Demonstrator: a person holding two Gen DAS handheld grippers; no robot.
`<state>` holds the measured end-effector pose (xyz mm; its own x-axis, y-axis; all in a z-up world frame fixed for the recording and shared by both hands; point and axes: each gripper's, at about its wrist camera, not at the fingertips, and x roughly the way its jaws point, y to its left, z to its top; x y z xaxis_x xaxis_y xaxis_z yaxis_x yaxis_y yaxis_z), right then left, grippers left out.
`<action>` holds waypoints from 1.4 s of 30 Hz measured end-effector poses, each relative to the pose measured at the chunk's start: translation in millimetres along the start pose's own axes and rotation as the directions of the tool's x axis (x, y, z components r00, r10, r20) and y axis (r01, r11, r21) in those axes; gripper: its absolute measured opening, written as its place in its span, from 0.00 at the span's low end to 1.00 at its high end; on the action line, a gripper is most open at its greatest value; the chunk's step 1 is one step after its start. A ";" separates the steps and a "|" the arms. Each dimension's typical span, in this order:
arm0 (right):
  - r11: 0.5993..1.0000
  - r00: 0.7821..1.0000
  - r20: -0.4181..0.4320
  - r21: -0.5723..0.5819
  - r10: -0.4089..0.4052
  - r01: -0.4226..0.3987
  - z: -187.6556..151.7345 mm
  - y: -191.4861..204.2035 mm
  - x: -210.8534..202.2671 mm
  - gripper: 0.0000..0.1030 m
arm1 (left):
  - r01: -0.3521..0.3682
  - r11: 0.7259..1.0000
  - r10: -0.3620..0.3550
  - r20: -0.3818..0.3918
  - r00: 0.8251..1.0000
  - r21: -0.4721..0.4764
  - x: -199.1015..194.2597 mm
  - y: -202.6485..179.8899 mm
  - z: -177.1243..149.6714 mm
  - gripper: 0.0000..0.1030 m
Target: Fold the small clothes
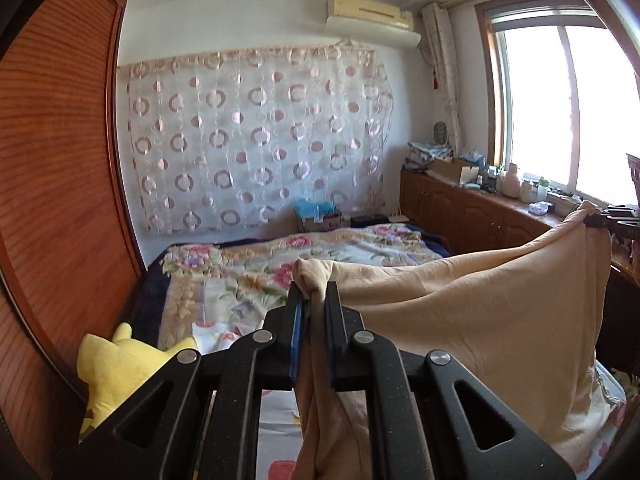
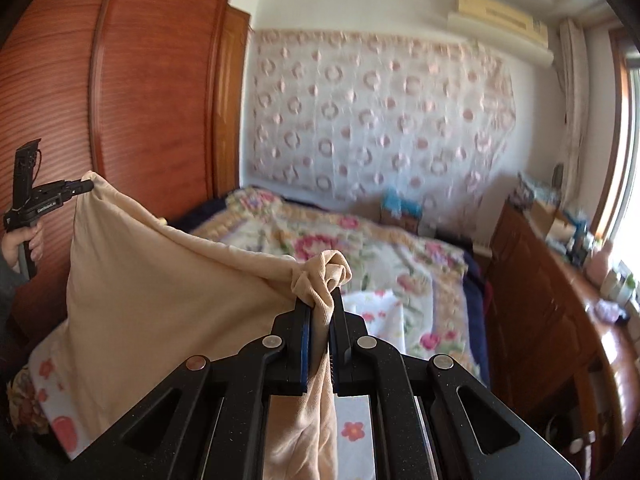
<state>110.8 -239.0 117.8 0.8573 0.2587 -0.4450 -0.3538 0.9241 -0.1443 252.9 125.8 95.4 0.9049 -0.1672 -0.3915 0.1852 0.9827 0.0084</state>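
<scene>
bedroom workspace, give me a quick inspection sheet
surface: bed with floral cover.
job's things: beige garment held stretched in the air above the bed.
clutter: yellow plush toy on the bed; bottles and boxes on the sideboard.
grippers: left gripper and right gripper each shut on a garment corner.
cables: nothing seen.
surroundings: wooden wardrobe, patterned curtain, air conditioner, bright window.

Floral-quilted bed (image 1: 280, 256) between wooden wardrobe (image 1: 60, 160) and bright window (image 1: 568, 108); patterned curtain (image 1: 256, 140) behind.
</scene>
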 end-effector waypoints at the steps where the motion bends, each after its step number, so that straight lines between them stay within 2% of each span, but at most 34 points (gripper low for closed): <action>1: 1.000 1.000 -0.023 0.005 -0.004 0.004 -1.9 -2.4 18.4 0.07 | -0.001 1.000 0.001 -0.021 1.000 -0.003 20.9 -1.3 -4.5 0.10; 6: 0.999 0.994 -0.112 0.029 -0.020 0.024 2.1 -14.2 95.6 0.07 | 0.000 1.000 0.001 -0.095 0.995 0.011 85.6 -11.0 -11.5 0.10; 13: 0.995 0.979 -0.204 0.088 -0.031 0.049 38.6 -50.8 165.1 0.07 | 0.005 1.000 -0.004 -0.185 0.983 0.006 145.2 -3.7 -20.7 0.10; 19: 0.992 0.961 -0.276 0.112 -0.018 0.050 40.9 -55.3 195.2 0.07 | 0.003 1.000 0.000 -0.249 0.969 0.010 182.2 -1.8 -34.5 0.11; 25: 0.991 0.950 -0.312 0.118 -0.021 0.061 37.3 -54.1 225.8 0.07 | -0.002 1.000 0.006 -0.308 0.951 0.016 208.3 0.7 -44.5 0.15; 28: 0.990 0.943 -0.332 0.122 -0.028 0.073 33.5 -53.7 236.9 0.07 | -0.010 1.000 0.012 -0.322 0.947 0.009 209.6 5.1 -47.4 0.23; 30: 0.989 0.939 -0.341 0.124 -0.033 0.079 30.8 -55.6 246.3 0.07 | 0.014 1.000 -0.016 -0.323 0.946 -0.009 203.5 6.8 -48.3 0.38; 37: 0.988 0.928 -0.369 0.126 -0.039 0.092 22.2 -58.2 259.1 0.08 | 0.039 0.999 -0.034 -0.378 0.925 0.006 170.0 1.5 -67.4 0.39; 41: 0.981 0.927 -0.373 0.164 -0.034 0.102 20.0 -66.2 252.9 0.19 | 0.065 0.998 -0.058 -0.408 0.911 0.002 143.1 -5.4 -88.0 0.39; 42: 0.981 0.929 -0.369 0.169 -0.032 0.100 18.5 -68.4 251.5 0.25 | 0.070 0.998 -0.063 -0.414 0.908 0.004 137.9 -7.9 -92.4 0.39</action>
<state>357.5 -231.9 32.0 0.6696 0.1074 -0.7349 -0.1977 0.9796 -0.0369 340.9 102.4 -43.7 0.6518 -0.1802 -0.7367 0.2500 0.9681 -0.0156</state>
